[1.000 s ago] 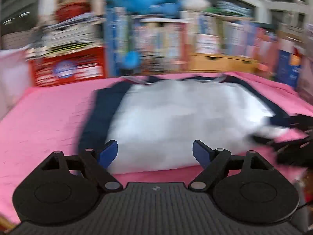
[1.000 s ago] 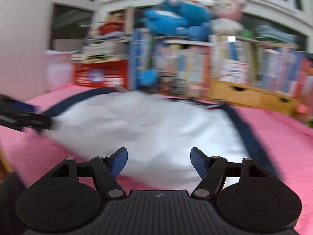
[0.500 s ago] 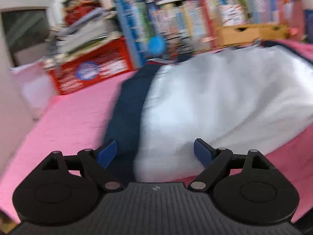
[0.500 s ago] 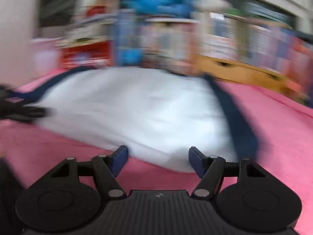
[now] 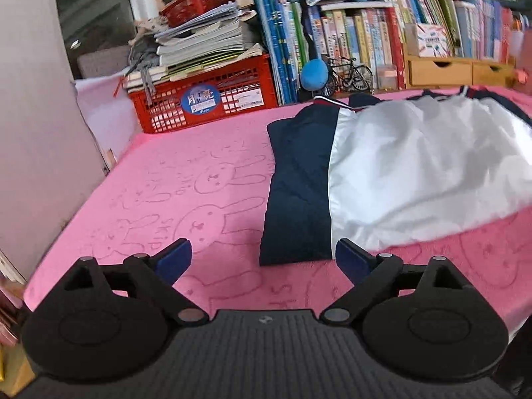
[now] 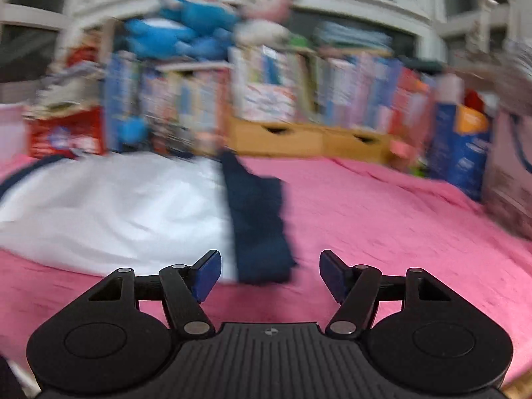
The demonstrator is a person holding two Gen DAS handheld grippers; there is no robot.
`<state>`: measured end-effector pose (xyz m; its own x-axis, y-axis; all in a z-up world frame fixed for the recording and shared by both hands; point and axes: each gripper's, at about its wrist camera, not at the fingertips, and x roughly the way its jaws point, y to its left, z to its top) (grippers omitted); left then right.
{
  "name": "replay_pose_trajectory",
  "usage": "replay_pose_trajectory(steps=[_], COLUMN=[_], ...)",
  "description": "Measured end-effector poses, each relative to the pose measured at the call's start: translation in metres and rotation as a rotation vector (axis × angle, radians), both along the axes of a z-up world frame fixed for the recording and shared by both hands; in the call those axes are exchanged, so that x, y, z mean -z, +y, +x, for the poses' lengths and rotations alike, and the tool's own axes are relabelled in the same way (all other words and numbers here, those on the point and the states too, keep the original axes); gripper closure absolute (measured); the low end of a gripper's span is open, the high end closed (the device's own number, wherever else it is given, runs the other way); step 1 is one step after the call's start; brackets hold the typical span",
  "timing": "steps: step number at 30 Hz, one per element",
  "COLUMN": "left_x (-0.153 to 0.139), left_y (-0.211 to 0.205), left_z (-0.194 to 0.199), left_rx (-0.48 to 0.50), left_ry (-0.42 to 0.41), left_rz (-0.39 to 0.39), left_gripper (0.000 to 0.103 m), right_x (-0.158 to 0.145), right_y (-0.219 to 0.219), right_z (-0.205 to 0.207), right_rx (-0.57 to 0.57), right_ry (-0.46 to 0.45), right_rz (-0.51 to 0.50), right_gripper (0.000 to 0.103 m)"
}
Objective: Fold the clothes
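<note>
The right wrist view is smeared by motion, so the books [image 6: 349,83] and plush toys [image 6: 186,30] at the back are only blocks of colour and no title can be read. In the left wrist view the shirt [image 5: 415,173] is cut off at the right edge; its far sleeve and collar are hard to make out. It lies flat on the pink blanket [image 5: 186,199], white body up, with a navy sleeve [image 5: 299,186] folded along its near-left side. The blanket carries faint rabbit outlines and the letters "SKIP" (partly under the gripper). A red crate [image 5: 206,99] behind holds a round blue sticker reading "Moon" below two characters too small to be sure of. The left gripper [image 5: 262,259] hovers over the navy sleeve's lower hem, jaws wide, holding nothing. The right gripper [image 6: 267,272] is also spread wide and empty, above the shirt's other navy sleeve [image 6: 259,226].
</note>
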<state>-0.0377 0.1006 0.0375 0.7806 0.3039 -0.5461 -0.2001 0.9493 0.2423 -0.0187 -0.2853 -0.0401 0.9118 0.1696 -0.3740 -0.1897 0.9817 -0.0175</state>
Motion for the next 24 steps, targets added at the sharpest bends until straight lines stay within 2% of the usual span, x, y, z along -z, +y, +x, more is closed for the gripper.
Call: replay_pose_trajectory(steps=[3,6,10,12,14,15,17,19,20,24], left_x=[0.008,0.019,0.010,0.003,-0.004,-0.007,-0.014,-0.021,-0.024,-0.038], left_y=[0.002,0.002,0.009,-0.005,-0.020,-0.028,-0.044,-0.060,-0.068,-0.100], left_z=[0.018,0.026,0.016,0.030,0.046,0.054,0.070,0.087,0.095,0.127], left_rx=[-0.050,-0.099,-0.189,-0.131,-0.057,-0.020,0.054,0.129,0.166,0.314], left_ry=[0.017,0.049,0.028,0.019,0.012,0.008,0.000,-0.008,-0.012,-0.027], left_rz=[0.011,0.052,0.143,0.134,0.118,0.110,0.094,0.077,0.069,0.036], left_gripper=[0.008,0.007,0.008,0.008,0.008,0.008,0.008,0.008,0.008,0.008], right_x=[-0.009,-0.014,-0.007,-0.007,-0.017,-0.024,-0.035,-0.034,-0.030,-0.007], right_y=[0.029,0.061,0.080,0.076,0.071,0.074,0.093,0.113,0.120,0.134], right_z=[0.001,0.012,0.032,0.042,0.045,0.047,0.053,0.063,0.068,0.085], right_rx=[-0.135,-0.208,-0.172,-0.046,0.005,-0.012,-0.072,-0.120,-0.132,-0.116], right_ry=[-0.028,-0.035,0.035,0.070,0.053,0.043,0.026,0.035,0.058,0.189], right_rz=[0.059,0.089,0.061,0.030,0.085,0.104,0.070,0.052,0.052,0.047], right_gripper=[0.033,0.032,0.033,0.033,0.033,0.034,0.039,0.045,0.047,0.047])
